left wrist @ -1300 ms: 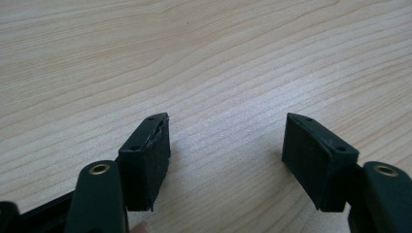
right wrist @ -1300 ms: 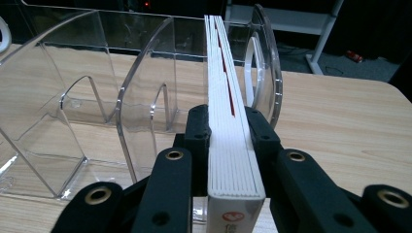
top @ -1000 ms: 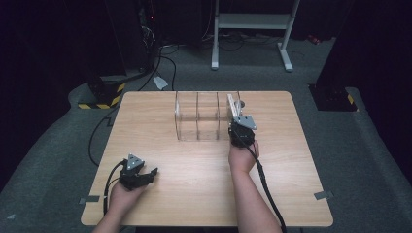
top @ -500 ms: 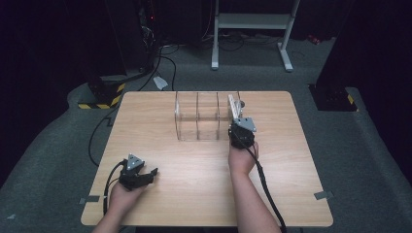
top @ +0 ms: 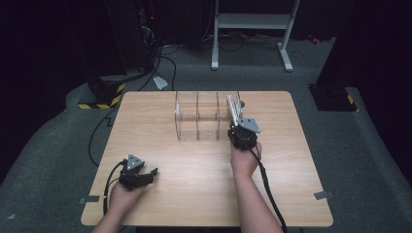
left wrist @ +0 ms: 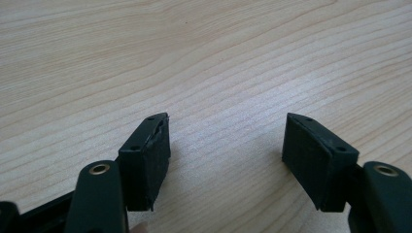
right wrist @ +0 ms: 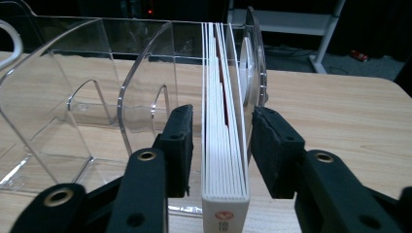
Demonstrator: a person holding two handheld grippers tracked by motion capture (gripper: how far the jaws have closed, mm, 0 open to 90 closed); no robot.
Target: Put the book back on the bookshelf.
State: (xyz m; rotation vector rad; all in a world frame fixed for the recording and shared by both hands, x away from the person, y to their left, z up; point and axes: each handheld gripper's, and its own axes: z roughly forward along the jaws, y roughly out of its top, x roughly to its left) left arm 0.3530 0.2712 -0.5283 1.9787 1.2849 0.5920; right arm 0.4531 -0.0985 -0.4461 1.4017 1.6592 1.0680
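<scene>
A clear plastic organiser (top: 199, 116) with three compartments stands at the back middle of the wooden table (top: 291, 160). A thin white book (top: 233, 109) stands upright in its right-hand compartment. In the right gripper view the book (right wrist: 224, 121) runs between the two jaws, with a narrow gap on each side. My right gripper (right wrist: 221, 145) is open around it, just in front of the organiser (right wrist: 97, 97). From above, the right gripper (top: 238, 127) points at the book's near end. My left gripper (top: 151, 172) rests open near the front left edge; its jaws (left wrist: 226, 150) hold nothing.
The person's two forearms come in from the table's front edge. Black cables trail from both grippers, the right one (top: 265, 179) back across the tabletop. On the floor behind are a metal stand (top: 252, 29) and a yellow-and-black striped block (top: 99, 99).
</scene>
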